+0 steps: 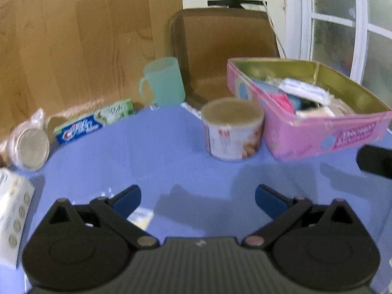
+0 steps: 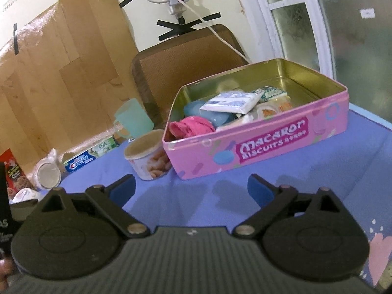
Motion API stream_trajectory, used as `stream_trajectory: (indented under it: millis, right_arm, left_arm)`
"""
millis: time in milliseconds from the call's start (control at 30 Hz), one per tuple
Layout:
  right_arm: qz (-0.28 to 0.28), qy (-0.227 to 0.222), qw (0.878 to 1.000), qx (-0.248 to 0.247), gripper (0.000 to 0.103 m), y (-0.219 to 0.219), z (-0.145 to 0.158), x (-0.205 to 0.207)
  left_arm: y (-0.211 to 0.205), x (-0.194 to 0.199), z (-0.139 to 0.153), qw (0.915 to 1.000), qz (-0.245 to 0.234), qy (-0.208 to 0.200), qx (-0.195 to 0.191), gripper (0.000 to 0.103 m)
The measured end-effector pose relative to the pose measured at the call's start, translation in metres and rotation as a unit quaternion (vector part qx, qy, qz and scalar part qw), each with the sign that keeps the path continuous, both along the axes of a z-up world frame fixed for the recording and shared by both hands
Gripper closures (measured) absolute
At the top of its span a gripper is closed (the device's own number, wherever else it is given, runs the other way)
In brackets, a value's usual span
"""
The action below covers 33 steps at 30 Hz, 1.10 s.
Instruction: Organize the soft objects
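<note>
Tin [image 2: 257,144] of soft packets on blue surface [image 2: 330,166], well ahead of both grippers' fingers [image 2: 122,188], spread wide, empty.

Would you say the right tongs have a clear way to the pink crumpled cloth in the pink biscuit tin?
Probably yes: the right tongs stand open and empty, the pink biscuit tin has no lid, and the pink crumpled cloth lies uncovered at its near corner; only the tin's wall must be cleared from above.

Our left gripper [image 1: 198,197] hangs wide open and empty over the blue tablecloth [image 1: 159,152]; ahead stands a lidded tub [image 1: 232,132], with the pink biscuit tin [image 1: 318,137] right of it.
</note>
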State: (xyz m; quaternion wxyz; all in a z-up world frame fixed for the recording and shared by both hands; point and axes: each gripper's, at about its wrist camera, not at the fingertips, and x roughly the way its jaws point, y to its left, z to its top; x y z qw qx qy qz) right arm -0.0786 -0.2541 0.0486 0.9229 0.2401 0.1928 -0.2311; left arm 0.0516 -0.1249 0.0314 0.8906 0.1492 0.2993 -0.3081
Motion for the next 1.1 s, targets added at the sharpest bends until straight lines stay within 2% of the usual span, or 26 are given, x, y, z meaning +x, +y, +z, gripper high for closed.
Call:
stream_trajectory:
  millis: [100, 233, 300, 533, 967, 1100]
  right_arm:
    - [-0.016, -0.002, 1.0, -0.011, 0.003, 0.001, 0.008, 0.008]
    - [-0.037, -0.01, 0.999, -0.013, 0.003, 0.0, 0.007, 0.015]
    - [-0.038, -0.006, 0.999, -0.015, 0.003, 0.001, 0.001, 0.017]
    - [-0.024, -0.008, 0.999, -0.024, 0.003, 0.01, -0.013, 0.023]
    - [-0.008, -0.009, 1.0, -0.011, 0.003, 0.022, -0.021, 0.024]
    - [-0.008, -0.01, 1.0, -0.014, 0.003, 0.022, -0.02, 0.022]
  left_arm:
    - [-0.004, 0.009, -0.001, 0.9995, 0.001, -0.032, -0.006, 0.0]
    - [0.002, 0.015, -0.011, 0.9985, 0.005, -0.052, -0.012, 0.0]
    - [0.003, 0.02, -0.015, 0.999, 0.009, -0.043, -0.008, 0.0]
    - [0.014, 0.026, -0.014, 0.9993, 0.011, -0.004, -0.037, 0.0]
    - [0.015, 0.033, -0.021, 0.9994, 0.023, 0.013, -0.024, 0.0]
    - [0.013, 0.03, -0.022, 0.9996, 0.023, 0.006, -0.018, 0.0]
